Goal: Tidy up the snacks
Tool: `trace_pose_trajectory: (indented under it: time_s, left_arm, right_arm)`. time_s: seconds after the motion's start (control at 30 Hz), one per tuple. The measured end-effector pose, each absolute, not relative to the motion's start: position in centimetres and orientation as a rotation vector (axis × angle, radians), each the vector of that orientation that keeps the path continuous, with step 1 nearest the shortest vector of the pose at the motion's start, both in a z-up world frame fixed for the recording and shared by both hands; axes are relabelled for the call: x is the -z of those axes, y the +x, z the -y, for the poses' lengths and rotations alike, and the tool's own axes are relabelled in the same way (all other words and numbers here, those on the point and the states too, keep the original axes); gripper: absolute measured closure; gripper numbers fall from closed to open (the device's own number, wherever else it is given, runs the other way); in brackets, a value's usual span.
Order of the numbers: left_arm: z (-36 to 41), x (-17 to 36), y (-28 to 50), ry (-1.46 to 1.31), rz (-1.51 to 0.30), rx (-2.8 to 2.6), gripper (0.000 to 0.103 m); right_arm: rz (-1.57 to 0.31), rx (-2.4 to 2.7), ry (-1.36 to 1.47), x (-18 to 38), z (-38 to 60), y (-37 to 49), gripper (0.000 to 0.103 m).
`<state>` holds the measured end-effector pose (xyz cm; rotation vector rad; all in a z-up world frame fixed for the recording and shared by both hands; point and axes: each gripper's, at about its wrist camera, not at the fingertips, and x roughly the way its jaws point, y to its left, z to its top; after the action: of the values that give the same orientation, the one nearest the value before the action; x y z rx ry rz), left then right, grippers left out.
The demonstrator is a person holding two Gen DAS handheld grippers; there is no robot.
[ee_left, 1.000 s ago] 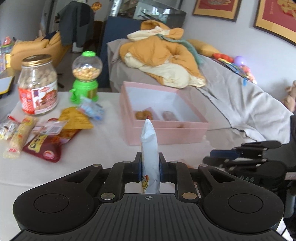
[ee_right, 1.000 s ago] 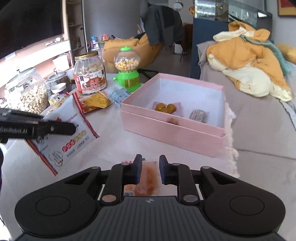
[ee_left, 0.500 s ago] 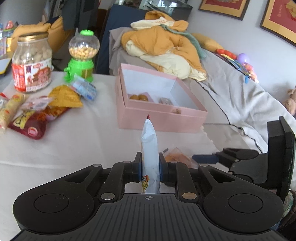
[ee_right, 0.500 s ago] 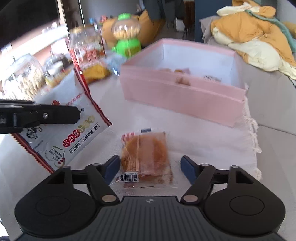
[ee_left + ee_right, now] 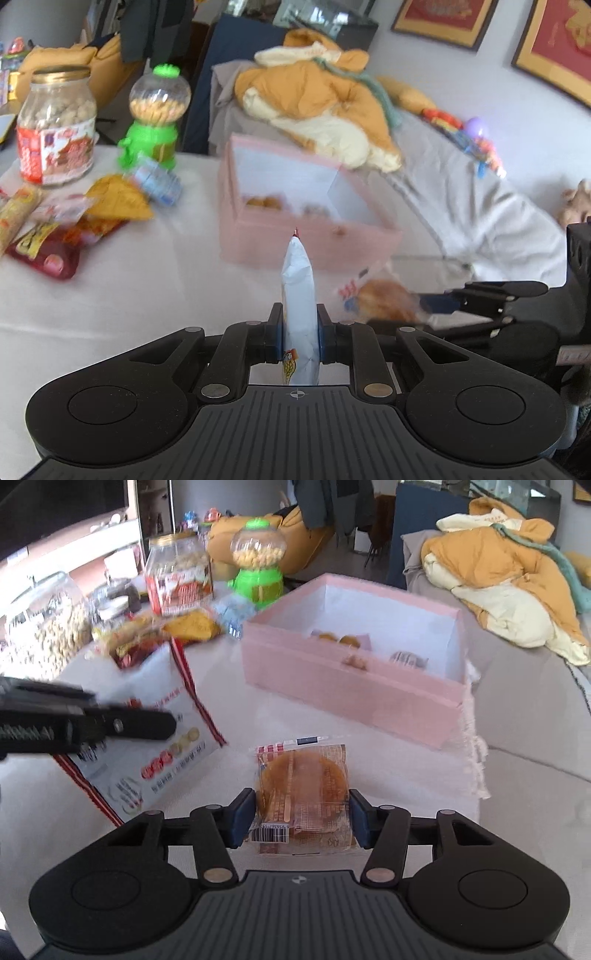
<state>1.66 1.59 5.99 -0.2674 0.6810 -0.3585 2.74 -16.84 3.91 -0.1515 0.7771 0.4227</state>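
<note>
1. Your left gripper [image 5: 300, 332] is clamped on a white snack bag [image 5: 298, 291], held edge-up over the near part of the table [image 5: 166, 280].
2. At the table's far left edge stand a peanut jar [image 5: 179, 576] and a green candy dispenser [image 5: 258, 563], with loose snack packets [image 5: 74, 218] in front of them.
3. Your right gripper [image 5: 302, 818] has just been closing; its pads flank a wrapped round pastry [image 5: 303, 788] lying near the table's front edge, seemingly touching its wrapper.
4. The pink box [image 5: 354, 694] sits beyond the pastry, by the table's right edge, with a few snacks inside.
</note>
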Motion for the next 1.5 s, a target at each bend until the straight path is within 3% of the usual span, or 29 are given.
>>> trace_pose_trajectory:
  time_s: [0.27, 0.53, 0.63, 0.83, 1.0, 1.17, 1.5]
  left_arm:
    - [0.2, -13.9, 9.0, -0.274, -0.48, 0.44, 0.083]
    - [0.1, -11.4, 20.3, -0.404, -0.553, 0.412, 0.08]
    - [-3.2, -10.3, 18.9, -0.386, -0.547, 0.355, 0.08]
    - [-12.6, -8.1, 12.7, -0.294, -0.514, 0.087, 0.08]
    - [-19.5, -5.1, 6.7, -0.492, -0.445, -0.162, 0.08]
    - [-20.2, -2.5, 4.6, -0.485, -0.493, -0.138, 0.08]
    - [-21.1, -1.3, 0.6, -0.467, -0.587, -0.072, 0.08]
  right_arm:
    - [-0.572, -0.318, -0.066, -12.8, 21.3, 6.1, 0.05]
    - [-0.567, -0.239, 0.002, -13.3, 22.1, 13.9, 0.049]
    - [-0.64, -0.247, 0.019, -11.5, 21.1, 17.1, 0.041]
    - [-0.707, -0.285, 0.017, -9.7, 18.2, 19.1, 0.041]
    - [-0.71, -0.378, -0.019, -10.4, 12.3, 19.8, 0.031]
    - [-0.813, -0.479, -0.03, -10.2, 3.9, 22.6, 0.023]
    - [-0.956, -0.291, -0.107, -4.1, -5.5, 29.6, 0.023]
